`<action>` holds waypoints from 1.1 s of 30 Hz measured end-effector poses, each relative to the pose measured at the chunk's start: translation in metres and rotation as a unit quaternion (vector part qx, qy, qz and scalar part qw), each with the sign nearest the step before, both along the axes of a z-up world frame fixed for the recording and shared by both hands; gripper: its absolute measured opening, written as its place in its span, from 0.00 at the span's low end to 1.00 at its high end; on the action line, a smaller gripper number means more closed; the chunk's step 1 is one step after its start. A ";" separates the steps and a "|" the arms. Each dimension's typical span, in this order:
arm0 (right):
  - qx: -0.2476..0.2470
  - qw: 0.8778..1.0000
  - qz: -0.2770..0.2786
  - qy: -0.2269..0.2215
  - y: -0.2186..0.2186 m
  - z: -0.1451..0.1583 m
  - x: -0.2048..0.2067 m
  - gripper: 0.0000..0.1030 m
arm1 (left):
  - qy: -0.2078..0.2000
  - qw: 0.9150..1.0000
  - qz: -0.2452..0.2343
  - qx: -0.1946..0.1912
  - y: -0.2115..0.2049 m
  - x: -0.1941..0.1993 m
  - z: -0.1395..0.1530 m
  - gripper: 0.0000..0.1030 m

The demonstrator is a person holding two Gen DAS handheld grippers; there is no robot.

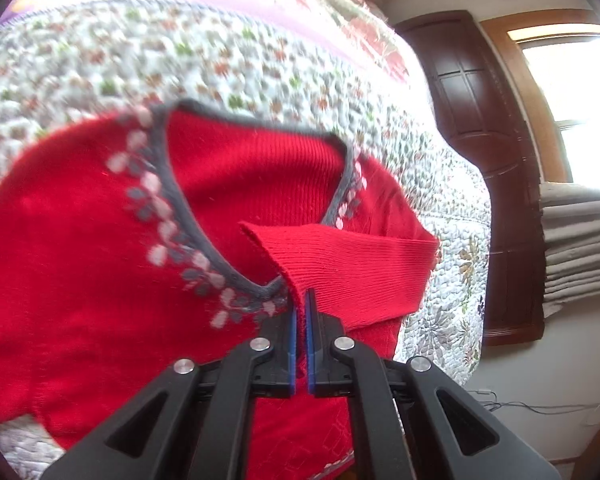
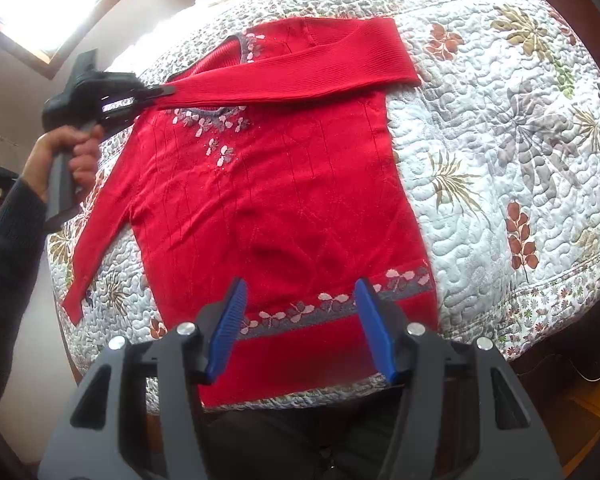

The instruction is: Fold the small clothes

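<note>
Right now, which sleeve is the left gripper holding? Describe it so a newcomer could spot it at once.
On the floral quilted bedspread lies a red sweater, front up. The sleeve in question is pulled across the chest just below the neckline, its cuff pinched in the left gripper. The other sleeve lies straight beside the body, untouched.

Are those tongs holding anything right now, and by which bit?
The left tongs pinch the red knitted sweater by the cuff of one sleeve. The right tongs are open, holding nothing.
</note>
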State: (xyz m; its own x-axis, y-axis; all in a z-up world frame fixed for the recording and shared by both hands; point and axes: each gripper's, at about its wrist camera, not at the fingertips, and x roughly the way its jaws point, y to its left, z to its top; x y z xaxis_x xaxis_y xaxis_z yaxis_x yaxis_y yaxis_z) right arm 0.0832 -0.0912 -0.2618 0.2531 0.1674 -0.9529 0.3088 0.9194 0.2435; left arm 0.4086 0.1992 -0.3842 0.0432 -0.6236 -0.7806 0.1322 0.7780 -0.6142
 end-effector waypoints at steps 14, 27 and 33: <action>-0.021 1.000 0.000 -0.006 0.013 0.012 0.007 0.55 | -0.008 0.998 0.052 0.027 0.113 -0.005 -0.002 0.03; -0.024 1.000 0.004 -0.004 0.018 0.012 0.006 0.55 | 0.001 0.997 0.076 0.033 0.151 -0.014 -0.019 0.03; -0.023 1.000 0.005 0.001 0.019 0.009 0.004 0.55 | 0.007 0.996 0.081 0.034 0.155 -0.018 -0.028 0.03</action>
